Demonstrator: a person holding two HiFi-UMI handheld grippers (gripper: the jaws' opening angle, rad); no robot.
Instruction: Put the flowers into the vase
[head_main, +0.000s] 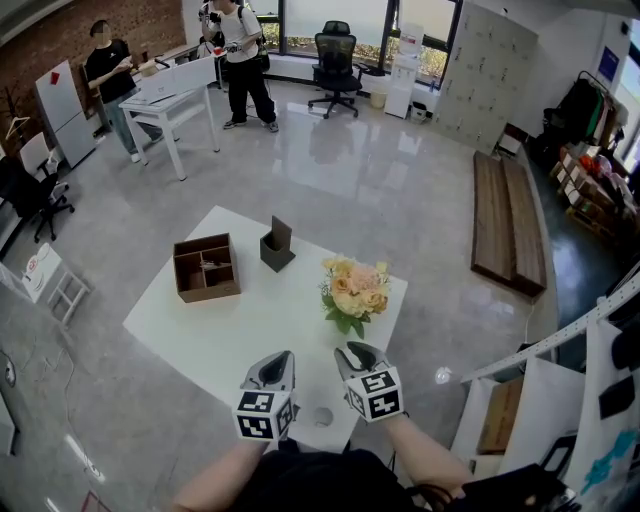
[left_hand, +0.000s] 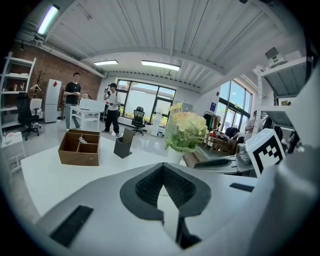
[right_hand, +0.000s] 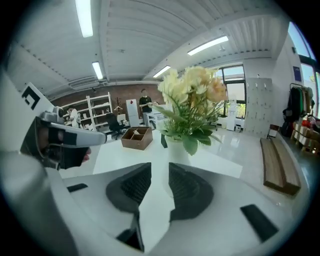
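Observation:
A bunch of pale yellow and peach flowers (head_main: 355, 288) with green leaves stands in a white vase (right_hand: 175, 148) near the right edge of the white table (head_main: 230, 330). The same flowers (right_hand: 192, 92) fill the middle of the right gripper view, close ahead. My right gripper (head_main: 356, 358) sits just in front of the vase, its jaws a little apart with nothing between them. Beside it on the left, my left gripper (head_main: 275, 366) hovers over the table's near part, pads meeting at the tips, empty. The flowers (left_hand: 187, 125) stand to its right front.
A brown wooden divided box (head_main: 205, 267) and a dark angled holder (head_main: 277, 247) stand at the table's far side. Two people, a white desk (head_main: 170, 100) and an office chair (head_main: 335, 62) are far back. Wooden benches (head_main: 508, 225) lie on the floor at right.

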